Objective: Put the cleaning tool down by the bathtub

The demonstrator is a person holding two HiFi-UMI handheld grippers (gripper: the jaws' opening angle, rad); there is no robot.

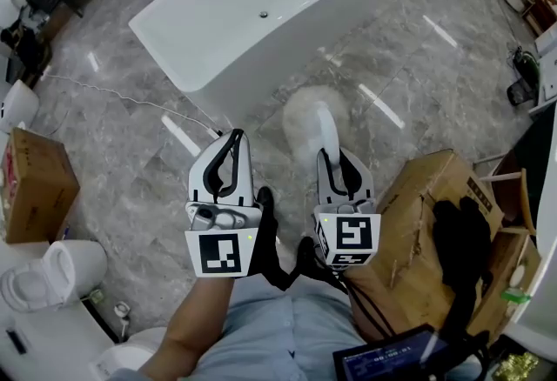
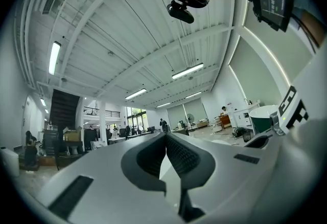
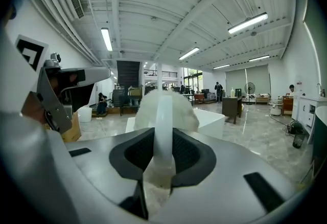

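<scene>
Head view, tool vs tub: cleaning tool (image 1: 322, 120) is hanging over the floor (image 1: 418, 83) near the bathtub (image 1: 261, 10), its fluffy end pointing toward the tub's near side.
Head view, grip: right gripper (image 1: 338, 160) is clamping the tool's handle. The left gripper (image 1: 233, 137) is hovering alongside, jaws pinched together on nothing.
Head view, room: the floor is looking like glossy grey veined marble. A cardboard box (image 1: 418, 223) is sitting at right and toilets (image 1: 52, 275) at left.
Left gripper view: ribbed dark pads (image 2: 181, 155) are meeting at the tips with nothing between them. A white beamed ceiling (image 2: 127, 39) is filling the top.
Right gripper view: the smooth white handle is running up between the jaws into a round woolly head (image 3: 166, 108), which is covering part of the glossy white, straight-walled tub (image 3: 212, 120) behind it. Pretty big open hall, shiny floor everywhere.
</scene>
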